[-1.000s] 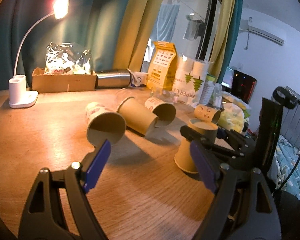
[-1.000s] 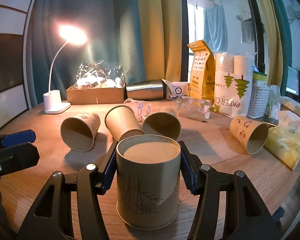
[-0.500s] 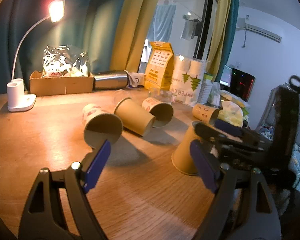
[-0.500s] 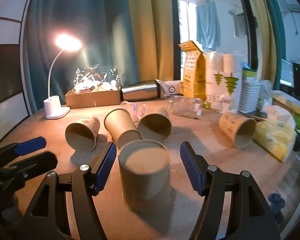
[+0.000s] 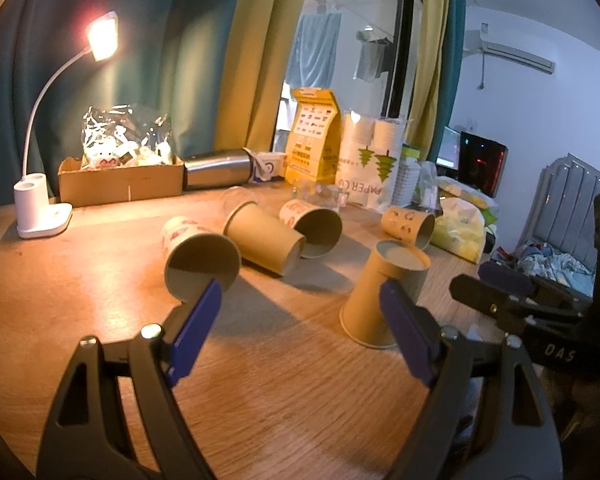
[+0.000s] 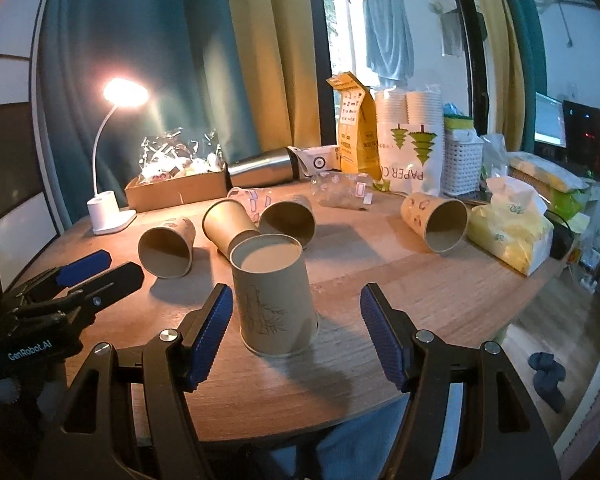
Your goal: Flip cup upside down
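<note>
A brown paper cup [image 6: 274, 300] with a bamboo drawing stands upside down, base up, on the wooden table [image 6: 440, 288]. My right gripper [image 6: 296, 336] is open and empty just behind the cup, its blue pads apart on either side without touching. The same cup shows in the left wrist view [image 5: 384, 296] at right. My left gripper [image 5: 300, 332] is open and empty over the table. Several other paper cups lie on their sides: one [image 6: 166, 246], one [image 6: 230, 226], one [image 6: 288, 220] and one [image 6: 438, 218].
A lit white desk lamp [image 6: 112, 208] stands at back left beside a cardboard box [image 6: 176, 192]. A steel flask [image 6: 264, 168], a yellow carton [image 6: 354, 132], a bag of paper cups [image 6: 410, 148] and a yellow tissue pack [image 6: 512, 228] line the back and right. The table's edge is near.
My right gripper has opened, let go of the upside-down cup and drawn back from it. The cup stays standing on the table. My left gripper stays open.
</note>
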A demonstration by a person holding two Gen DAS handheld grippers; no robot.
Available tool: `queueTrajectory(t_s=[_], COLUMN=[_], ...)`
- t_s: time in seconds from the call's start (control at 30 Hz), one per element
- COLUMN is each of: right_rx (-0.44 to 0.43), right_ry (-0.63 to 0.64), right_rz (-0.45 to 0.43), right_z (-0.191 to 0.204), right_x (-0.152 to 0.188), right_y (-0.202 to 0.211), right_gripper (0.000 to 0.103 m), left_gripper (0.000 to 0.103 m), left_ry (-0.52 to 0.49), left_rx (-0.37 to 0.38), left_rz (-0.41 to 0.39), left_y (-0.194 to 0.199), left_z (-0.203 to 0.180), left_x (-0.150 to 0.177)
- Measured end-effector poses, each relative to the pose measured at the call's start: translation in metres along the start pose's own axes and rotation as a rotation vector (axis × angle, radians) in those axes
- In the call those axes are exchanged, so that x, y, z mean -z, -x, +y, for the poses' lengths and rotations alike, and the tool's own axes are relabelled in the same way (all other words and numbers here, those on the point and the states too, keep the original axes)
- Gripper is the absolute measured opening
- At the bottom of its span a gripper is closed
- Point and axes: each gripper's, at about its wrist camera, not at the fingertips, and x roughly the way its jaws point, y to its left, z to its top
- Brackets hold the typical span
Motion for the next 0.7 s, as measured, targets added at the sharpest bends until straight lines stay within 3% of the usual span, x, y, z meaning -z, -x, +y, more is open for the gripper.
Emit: queueTrajectory(t_s=[0.7], right_rx=[-0.007], right_ry=[-0.006], right_rz=[0.011], right_z=[0.0009], right_x=[0.0006], right_y=[-0.0027], right_gripper=[0.070], left_gripper=[0.083], left_ry=[-0.027], left_rx=[-0.039], left_rz=[-0.008], left_y=[0.0005], left_z=[-0.0028], left_x=[0.0011])
